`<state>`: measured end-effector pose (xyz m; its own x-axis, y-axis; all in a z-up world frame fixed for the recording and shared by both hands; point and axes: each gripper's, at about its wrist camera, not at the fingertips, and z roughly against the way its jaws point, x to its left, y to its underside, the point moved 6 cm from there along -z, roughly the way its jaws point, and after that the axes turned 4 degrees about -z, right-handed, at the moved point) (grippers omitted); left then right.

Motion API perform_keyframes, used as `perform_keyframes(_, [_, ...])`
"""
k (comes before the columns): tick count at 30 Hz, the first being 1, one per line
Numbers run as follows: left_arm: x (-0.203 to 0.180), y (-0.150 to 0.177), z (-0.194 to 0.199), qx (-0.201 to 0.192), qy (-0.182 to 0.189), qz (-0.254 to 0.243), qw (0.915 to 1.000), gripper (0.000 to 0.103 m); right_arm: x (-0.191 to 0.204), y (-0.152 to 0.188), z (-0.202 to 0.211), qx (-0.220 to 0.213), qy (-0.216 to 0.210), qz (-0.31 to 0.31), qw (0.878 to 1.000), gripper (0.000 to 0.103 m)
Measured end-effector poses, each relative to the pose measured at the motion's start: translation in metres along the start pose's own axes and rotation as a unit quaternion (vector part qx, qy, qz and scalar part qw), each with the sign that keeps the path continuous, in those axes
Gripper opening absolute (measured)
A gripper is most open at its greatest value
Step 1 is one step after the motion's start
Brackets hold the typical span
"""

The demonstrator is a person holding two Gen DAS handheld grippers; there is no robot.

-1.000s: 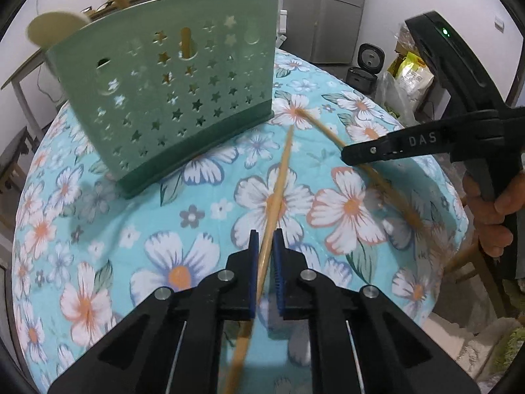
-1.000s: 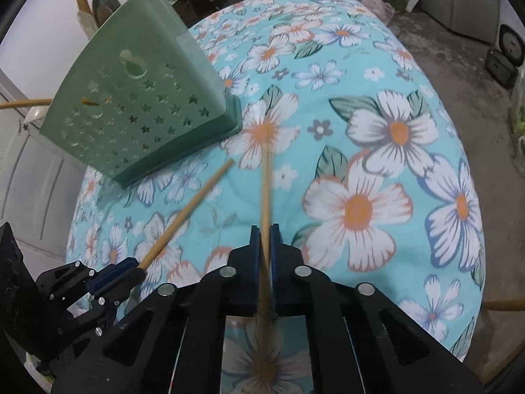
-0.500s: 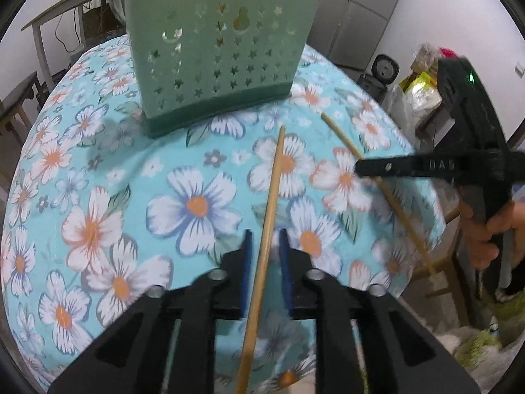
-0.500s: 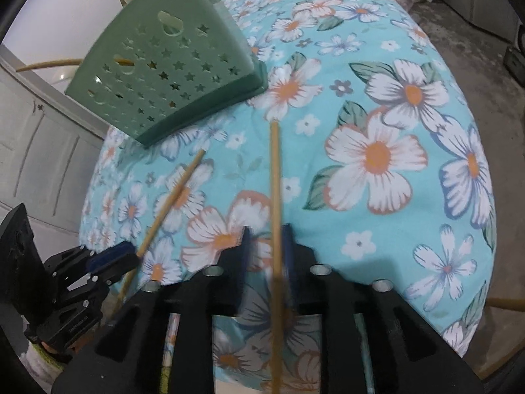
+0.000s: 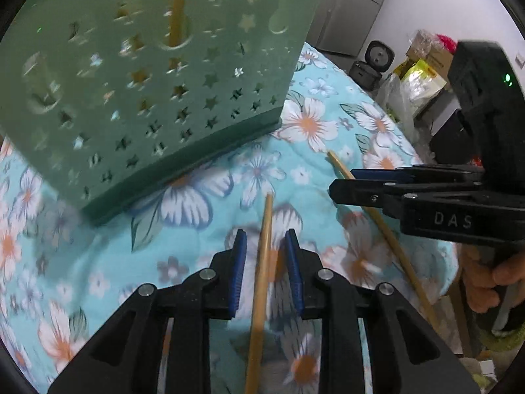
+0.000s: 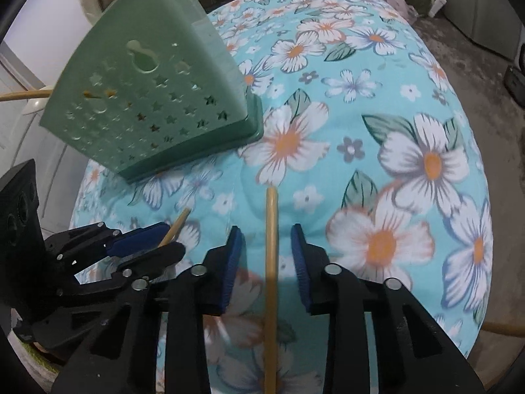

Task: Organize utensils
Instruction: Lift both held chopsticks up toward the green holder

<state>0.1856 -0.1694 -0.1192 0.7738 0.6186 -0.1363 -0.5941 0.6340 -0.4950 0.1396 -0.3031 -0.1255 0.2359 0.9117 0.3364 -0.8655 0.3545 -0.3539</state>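
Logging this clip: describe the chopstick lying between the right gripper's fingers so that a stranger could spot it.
Start at the green star-punched utensil holder on the floral tablecloth. In front of it lie two wooden sticks. This chopstick lies between the fingers of the open right gripper, untouched; the other chopstick is at the left gripper.

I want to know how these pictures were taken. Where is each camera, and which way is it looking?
Left wrist: sits on the left gripper, looks along its open fingers at a chopstick and the green holder; the right gripper and hand show.
Right wrist: sits on the right gripper, looks along its open fingers at another chopstick on the flowered cloth; the left gripper shows.
Both share the holder, cloth and both chopsticks.
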Motion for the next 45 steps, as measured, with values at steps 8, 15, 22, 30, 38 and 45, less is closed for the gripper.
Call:
perform_keyframes(8, [0.0, -0.012, -0.007, -0.006, -0.02, 0.0, 0.9998, 0.005, 0.003, -0.015, -0.008, -0.009, -0.005, -0.005, 1.0, 0.005])
perform_keyframes(15, [-0.006, -0.019, 0.033, -0.054, 0.0, 0.012, 0.9985, 0.005, -0.002, -0.026, 0.034, -0.048, -0.031, -0.005, 0.998, 0.005])
perform_keyframes(22, [-0.014, -0.032, 0.105, -0.128, 0.023, 0.019, 0.9913, 0.005, 0.015, -0.026, 0.09, -0.109, -0.052, 0.013, 0.993, 0.005])
perform_keyframes(30, [0.002, -0.042, 0.2, -0.234, 0.028, 0.05, 0.9705, 0.005, 0.026, -0.022, 0.126, -0.15, -0.065, 0.025, 0.986, 0.005])
perform_keyframes(38, [0.025, -0.079, 0.311, -0.376, 0.026, 0.061, 0.924, 0.004, 0.029, -0.018, 0.135, -0.157, -0.074, 0.024, 0.985, 0.005])
perform_keyframes(45, [0.044, -0.107, 0.347, -0.433, 0.006, 0.066, 0.8989, 0.005, 0.029, -0.018, 0.135, -0.156, -0.073, 0.023, 0.985, 0.005])
